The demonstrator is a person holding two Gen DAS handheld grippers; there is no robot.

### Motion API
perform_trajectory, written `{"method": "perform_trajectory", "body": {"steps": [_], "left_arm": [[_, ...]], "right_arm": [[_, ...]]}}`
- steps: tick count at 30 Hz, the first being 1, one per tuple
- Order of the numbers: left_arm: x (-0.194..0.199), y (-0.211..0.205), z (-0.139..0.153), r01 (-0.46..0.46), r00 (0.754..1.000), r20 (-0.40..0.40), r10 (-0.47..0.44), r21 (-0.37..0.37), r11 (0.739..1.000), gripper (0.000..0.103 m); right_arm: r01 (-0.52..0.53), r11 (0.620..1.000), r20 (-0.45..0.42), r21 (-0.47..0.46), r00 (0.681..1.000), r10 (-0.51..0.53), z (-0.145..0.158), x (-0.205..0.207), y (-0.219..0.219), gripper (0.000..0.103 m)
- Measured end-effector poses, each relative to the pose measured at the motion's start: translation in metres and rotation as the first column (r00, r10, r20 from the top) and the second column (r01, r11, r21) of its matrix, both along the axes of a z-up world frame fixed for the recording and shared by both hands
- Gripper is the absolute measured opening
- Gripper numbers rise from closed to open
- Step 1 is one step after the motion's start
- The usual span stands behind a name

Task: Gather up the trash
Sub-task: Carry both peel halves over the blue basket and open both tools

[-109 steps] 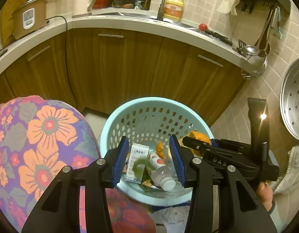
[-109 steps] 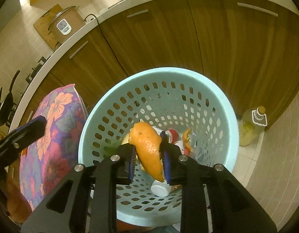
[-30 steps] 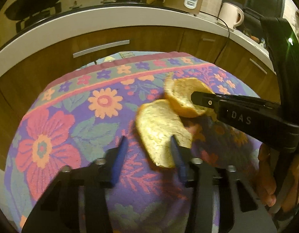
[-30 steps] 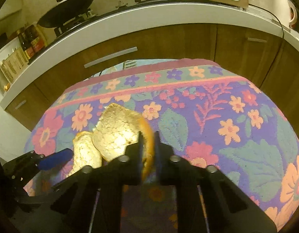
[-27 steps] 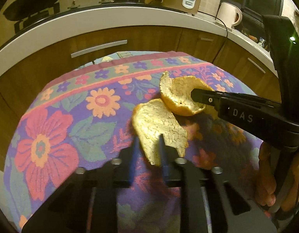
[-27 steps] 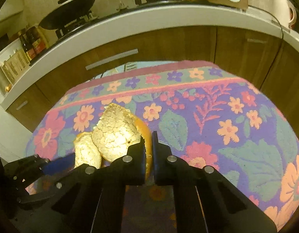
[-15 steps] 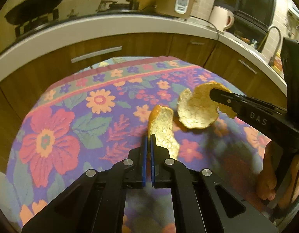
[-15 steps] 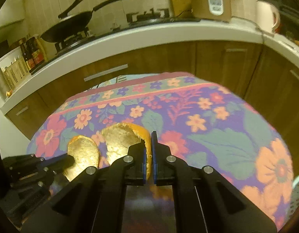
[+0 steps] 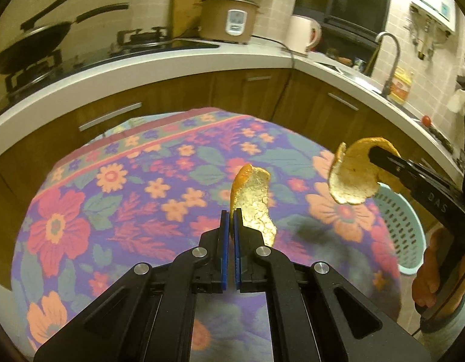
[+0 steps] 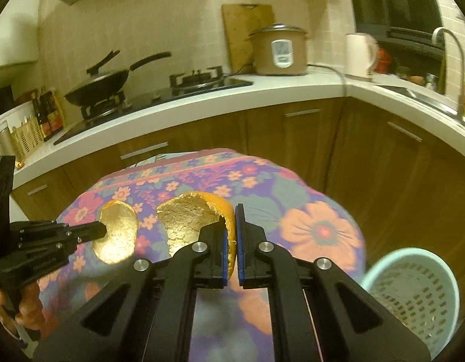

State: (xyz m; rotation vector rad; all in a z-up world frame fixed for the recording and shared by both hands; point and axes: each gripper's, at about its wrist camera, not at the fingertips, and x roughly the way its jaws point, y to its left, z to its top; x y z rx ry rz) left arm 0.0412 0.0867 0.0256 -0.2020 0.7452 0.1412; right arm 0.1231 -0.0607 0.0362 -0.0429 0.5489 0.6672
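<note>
My left gripper (image 9: 230, 221) is shut on an orange peel (image 9: 253, 202) and holds it above the floral tablecloth (image 9: 111, 199). It also shows in the right wrist view (image 10: 101, 230) with its peel (image 10: 117, 235). My right gripper (image 10: 231, 214) is shut on a second, larger orange peel (image 10: 190, 217), also lifted over the cloth; this peel shows in the left wrist view (image 9: 351, 178). The light blue perforated trash basket (image 10: 413, 295) stands on the floor at the right, beside the table; part of it shows in the left wrist view (image 9: 404, 232).
A white countertop (image 10: 202, 102) over wooden cabinets curves behind the table. On it are a frying pan (image 10: 105, 84) on the stove, a rice cooker (image 10: 279, 51) and a kettle (image 10: 357, 55). A sink tap (image 9: 389, 57) is at the right.
Both grippers closed on the peels lying on the cloth, then lifted them and swung right. The basket has come into view at the right. Earlier, the right gripper held another peel over the basket.
</note>
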Motion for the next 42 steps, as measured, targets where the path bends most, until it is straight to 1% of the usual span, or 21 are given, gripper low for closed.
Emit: {"method": "perform_trajectory", "body": {"steps": [3,7,13,17,21,24,27,31,35,38,39,41,42], "left_arm": [[0.0,-0.016,0.006,0.031,0.999,0.007,-0.031,0.007,0.999,0.001],[0.002,-0.037,0.012,0.075,0.997,0.015,-0.075,0.012,0.997,0.001],[0.015,-0.078,0.018,0.175,0.984,0.017,-0.176,0.038,0.984,0.001],[0.032,-0.11,0.017,0.258,0.966,0.012,-0.259,0.034,0.966,0.001],[0.056,-0.148,0.008,0.352,0.936,-0.006,-0.352,0.005,0.936,0.001],[0.073,-0.175,-0.001,0.403,0.915,-0.026,-0.403,-0.012,0.915,0.001],[0.087,-0.202,-0.012,0.447,0.893,-0.054,-0.448,-0.023,0.894,0.001],[0.098,-0.23,-0.025,0.486,0.869,-0.081,-0.488,-0.039,0.873,0.001],[0.105,-0.243,-0.035,0.511,0.853,-0.091,-0.514,-0.052,0.858,0.001],[0.11,-0.252,-0.043,0.524,0.843,-0.104,-0.528,-0.068,0.849,0.001],[0.113,-0.254,-0.046,0.523,0.841,-0.11,-0.529,-0.076,0.849,0.002],[0.116,-0.256,-0.048,0.523,0.839,-0.114,-0.533,-0.102,0.846,0.009],[0.116,-0.255,-0.049,0.52,0.84,-0.115,-0.53,-0.11,0.847,0.02]], "right_arm": [[0.046,0.999,0.008,0.022,0.999,-0.046,0.001,-0.009,-0.035,0.003],[0.105,0.993,-0.005,0.056,0.995,-0.105,-0.004,-0.014,-0.074,0.003],[0.209,0.973,-0.059,0.098,0.977,-0.204,-0.025,-0.011,-0.137,0.003],[0.286,0.951,-0.099,0.117,0.956,-0.275,-0.04,-0.003,-0.172,0.003],[0.347,0.93,-0.136,0.125,0.934,-0.33,-0.052,0.003,-0.202,0.003],[0.384,0.917,-0.157,0.11,0.918,-0.365,-0.062,0.006,-0.219,0.003],[0.44,0.894,-0.19,0.086,0.888,-0.419,-0.074,0.008,-0.236,0.003],[0.489,0.871,-0.249,0.058,0.852,-0.462,-0.089,0.012,-0.253,0.003],[0.524,0.852,-0.264,0.012,0.823,-0.502,-0.096,0.015,-0.259,0.003],[0.532,0.846,-0.287,-0.009,0.809,-0.512,-0.102,0.016,-0.261,0.004],[0.533,0.846,-0.295,-0.016,0.806,-0.513,-0.103,0.016,-0.261,0.004],[0.53,0.848,-0.322,-0.035,0.797,-0.511,-0.109,0.017,-0.262,0.006],[0.526,0.85,-0.333,-0.039,0.795,-0.507,-0.111,0.016,-0.263,0.007]]}}
